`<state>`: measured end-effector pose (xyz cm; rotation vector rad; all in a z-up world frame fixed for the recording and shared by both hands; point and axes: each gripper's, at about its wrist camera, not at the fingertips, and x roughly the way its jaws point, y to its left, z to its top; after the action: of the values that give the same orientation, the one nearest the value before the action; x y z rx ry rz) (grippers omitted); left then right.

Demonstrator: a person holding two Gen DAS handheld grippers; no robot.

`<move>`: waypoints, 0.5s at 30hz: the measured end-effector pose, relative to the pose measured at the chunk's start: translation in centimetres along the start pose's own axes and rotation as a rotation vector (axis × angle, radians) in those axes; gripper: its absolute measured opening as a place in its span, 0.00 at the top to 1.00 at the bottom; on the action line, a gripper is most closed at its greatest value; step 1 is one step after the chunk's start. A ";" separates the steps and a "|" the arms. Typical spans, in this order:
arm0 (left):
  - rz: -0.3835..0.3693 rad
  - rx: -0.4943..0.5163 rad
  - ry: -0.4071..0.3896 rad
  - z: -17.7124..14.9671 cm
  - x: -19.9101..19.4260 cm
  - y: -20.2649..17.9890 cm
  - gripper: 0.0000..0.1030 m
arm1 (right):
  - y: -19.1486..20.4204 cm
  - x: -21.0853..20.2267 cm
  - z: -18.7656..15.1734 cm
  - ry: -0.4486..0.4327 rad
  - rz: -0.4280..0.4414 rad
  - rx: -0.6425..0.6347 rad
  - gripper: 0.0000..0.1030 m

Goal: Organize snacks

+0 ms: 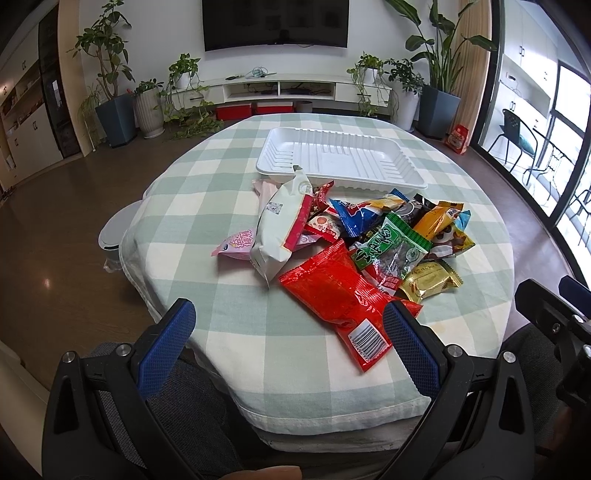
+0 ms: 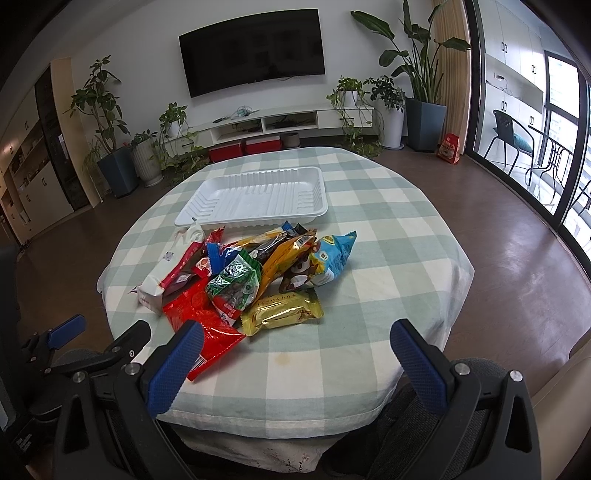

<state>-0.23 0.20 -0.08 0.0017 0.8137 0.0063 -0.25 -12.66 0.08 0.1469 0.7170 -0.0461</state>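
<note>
Lower packets of the snack pile (image 1: 354, 240) buried; television (image 1: 275, 22) top cropped.

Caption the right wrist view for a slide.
Open right tongs hover at the table edge before a snack pile, with an empty white tray behind.

Round table, checked cloth (image 1: 229, 332), white tray (image 1: 340, 158), snack pile (image 1: 354, 236), perhaps touching

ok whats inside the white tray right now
Nothing: the white tray shows only its bare ribbed floor in both views. The snack pile lies on the checked tablecloth in front of it; packets hide part of its near rim.
</note>
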 end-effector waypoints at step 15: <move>-0.157 -0.011 0.103 -0.9 2.6 2.5 0.00 | -1.4 1.2 -0.8 0.046 0.164 0.085 0.00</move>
<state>0.89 2.71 -2.52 -0.0734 0.9150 -0.1380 0.02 -13.91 -1.50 0.2882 0.7472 0.0837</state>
